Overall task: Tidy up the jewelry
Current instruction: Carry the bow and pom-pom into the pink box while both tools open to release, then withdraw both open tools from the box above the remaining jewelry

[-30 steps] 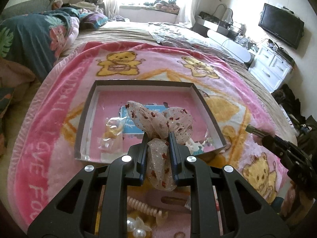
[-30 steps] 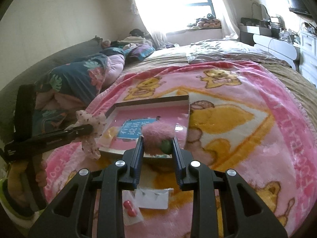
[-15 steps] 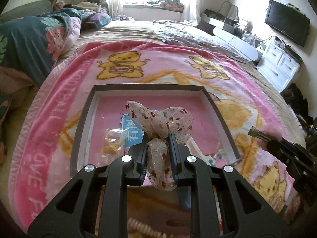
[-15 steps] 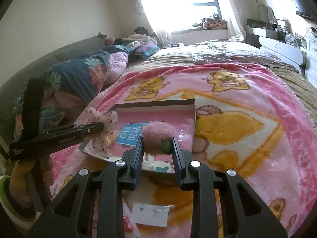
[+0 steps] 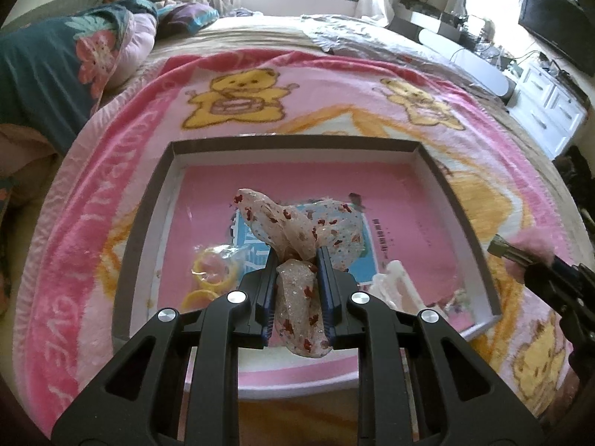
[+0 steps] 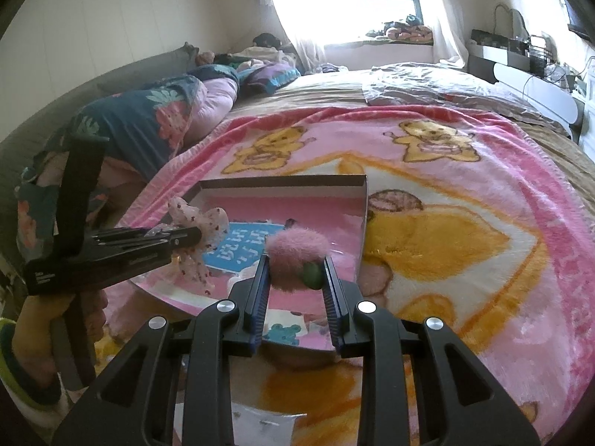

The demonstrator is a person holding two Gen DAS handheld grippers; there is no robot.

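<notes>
Left gripper (image 5: pixel 297 278) clenched on sheer spotted bow (image 5: pixel 301 238), pads pinching its middle, loops fanned out above the fingertips, tail hanging down between the fingers. Bow sits over the shallow box (image 5: pixel 145 219), above the blue printed card (image 5: pixel 372 256) on the pink box floor. Right gripper (image 6: pixel 295 277) clenched on fluffy pink pompom (image 6: pixel 295 249), a green bit showing at its lower right against the right finger. Pompom hangs over the near right part of the same box, close to its right wall. In the right wrist view the left gripper comes in from the left, held by a hand (image 6: pixel 44 338), with the bow at its tip over the left side of the box. Inside the box: yellow rings in clear bag (image 5: pixel 214 271) at left, white pieces (image 5: pixel 394 286) near the front right, too blurred to identify. Box rests on pink bear blanket (image 5: pixel 111 193) spread over a bed; floral bedding (image 5: pixel 55 70) piled at far left.
</notes>
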